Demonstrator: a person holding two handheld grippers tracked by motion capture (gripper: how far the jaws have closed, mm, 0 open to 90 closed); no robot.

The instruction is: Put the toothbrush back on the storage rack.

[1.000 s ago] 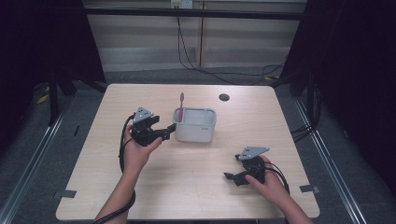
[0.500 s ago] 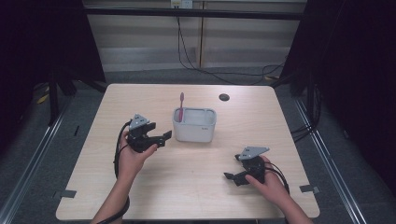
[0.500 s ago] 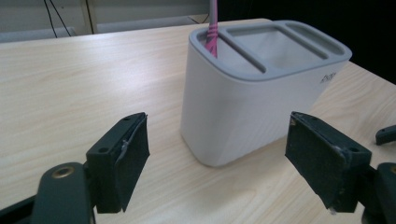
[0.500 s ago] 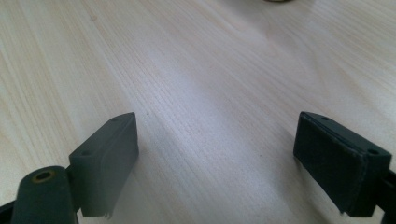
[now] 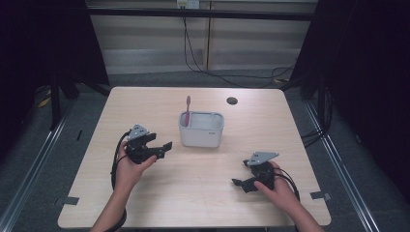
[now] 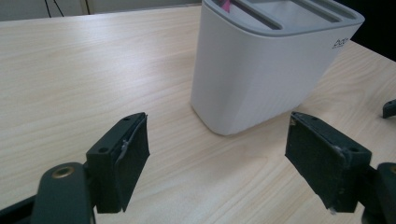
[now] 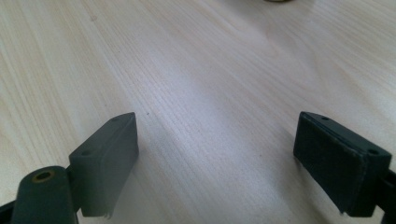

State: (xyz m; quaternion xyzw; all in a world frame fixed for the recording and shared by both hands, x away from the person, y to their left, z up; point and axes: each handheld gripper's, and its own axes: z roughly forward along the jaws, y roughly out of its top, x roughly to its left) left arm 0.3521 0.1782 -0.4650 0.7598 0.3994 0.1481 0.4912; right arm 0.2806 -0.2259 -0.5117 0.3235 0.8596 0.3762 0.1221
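Two grippers are spread and empty — left gripper (image 5: 167,145) near the white toothbrush holder (image 5: 201,129) at table centre, right gripper (image 5: 238,182) well apart. Treat the holder as light, rigid, smooth plastic — grip across its side walls; the pink toothbrush (image 5: 187,109) may tip.

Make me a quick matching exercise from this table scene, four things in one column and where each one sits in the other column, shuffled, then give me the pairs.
Things:
1. toothbrush
2. white holder
3. left gripper
4. right gripper

Places:
A. near the table's front right, jaws open over bare wood
B. middle of the table
C. standing upright in the holder's left end
D. just left of the holder, jaws open toward it

Pairs: 1-C, 2-B, 3-D, 4-A
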